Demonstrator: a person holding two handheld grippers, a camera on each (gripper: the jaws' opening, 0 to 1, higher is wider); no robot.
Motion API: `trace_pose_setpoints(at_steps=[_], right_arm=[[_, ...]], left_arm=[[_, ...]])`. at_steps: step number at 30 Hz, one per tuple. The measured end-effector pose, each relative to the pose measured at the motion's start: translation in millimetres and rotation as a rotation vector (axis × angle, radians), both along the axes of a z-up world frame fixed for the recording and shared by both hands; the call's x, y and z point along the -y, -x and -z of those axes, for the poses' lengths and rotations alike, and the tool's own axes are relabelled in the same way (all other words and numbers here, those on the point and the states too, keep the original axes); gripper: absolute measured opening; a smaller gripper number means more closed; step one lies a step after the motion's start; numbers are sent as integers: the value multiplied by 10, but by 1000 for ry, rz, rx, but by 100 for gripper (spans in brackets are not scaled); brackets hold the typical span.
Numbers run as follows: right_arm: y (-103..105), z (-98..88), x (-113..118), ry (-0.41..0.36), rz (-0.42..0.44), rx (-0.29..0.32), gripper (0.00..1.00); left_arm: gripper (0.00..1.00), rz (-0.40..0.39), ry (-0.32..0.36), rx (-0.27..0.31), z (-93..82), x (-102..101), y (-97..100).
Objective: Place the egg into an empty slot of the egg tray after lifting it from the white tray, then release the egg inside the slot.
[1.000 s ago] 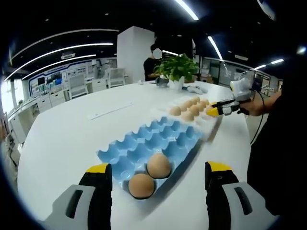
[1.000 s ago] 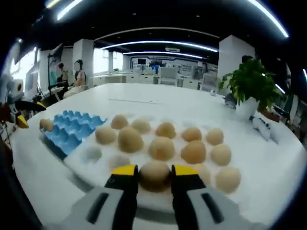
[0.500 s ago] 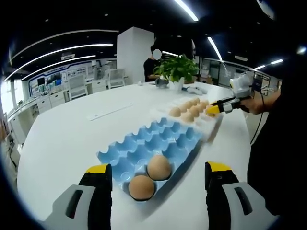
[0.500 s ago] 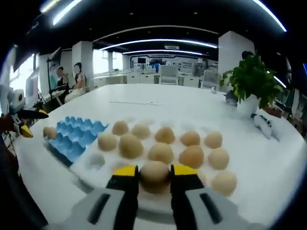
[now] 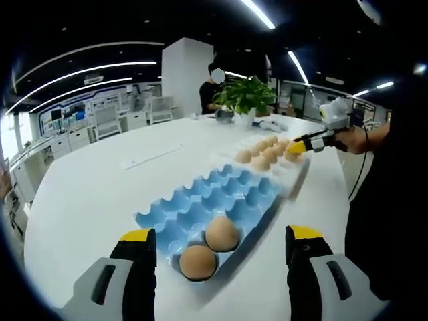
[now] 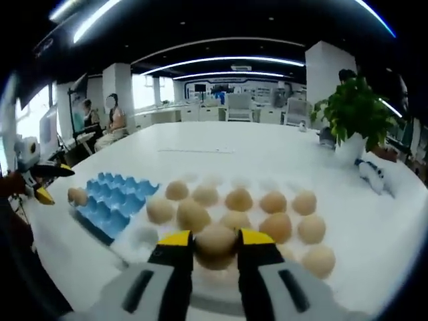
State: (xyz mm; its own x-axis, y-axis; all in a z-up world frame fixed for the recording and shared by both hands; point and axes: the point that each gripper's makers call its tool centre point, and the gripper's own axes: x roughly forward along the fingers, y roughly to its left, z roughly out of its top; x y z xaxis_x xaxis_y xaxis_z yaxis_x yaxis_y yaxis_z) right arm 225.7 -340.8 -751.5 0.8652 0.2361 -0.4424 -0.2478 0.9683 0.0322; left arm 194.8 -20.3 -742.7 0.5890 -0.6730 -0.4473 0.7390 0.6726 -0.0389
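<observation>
My right gripper (image 6: pixel 215 245) is shut on a brown egg (image 6: pixel 215 242), held just above the near edge of the white tray (image 6: pixel 137 235), which carries several more eggs. The blue egg tray (image 6: pixel 112 202) lies to the left of it, with an egg (image 6: pixel 77 196) at its far end. In the left gripper view the blue egg tray (image 5: pixel 200 200) stretches away from my open left gripper (image 5: pixel 217 259), with two eggs (image 5: pixel 221 232) in its nearest slots. Beyond it sits the white tray (image 5: pixel 291 175), and my right gripper (image 5: pixel 297 148) hangs over its far side.
A potted plant (image 6: pixel 354 124) and a small white object (image 6: pixel 371 177) stand at the table's right side. A person (image 6: pixel 114 124) sits beyond the table's left edge. A paper strip (image 5: pixel 154 154) lies on the white table (image 5: pixel 100 187).
My right gripper has risen with the egg, so the white tray sits lower beneath it. The left gripper has held still.
</observation>
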Motion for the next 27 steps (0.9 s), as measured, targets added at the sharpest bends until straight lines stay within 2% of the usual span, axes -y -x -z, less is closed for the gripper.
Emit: trace_pose_setpoints(at_steps=[17,24,27], right_arm=[[-26,-134,-446,-60,-93,10,24],[-51,-174,-755,-88,-172,11,24],[-48,-193,-958,-96,-222,13,24]], left_arm=[[79,5,-10,-6,28,-15,12],[79,3,-10,-7,33,-27,18],[79,0,-10,-7,31,-41,17]])
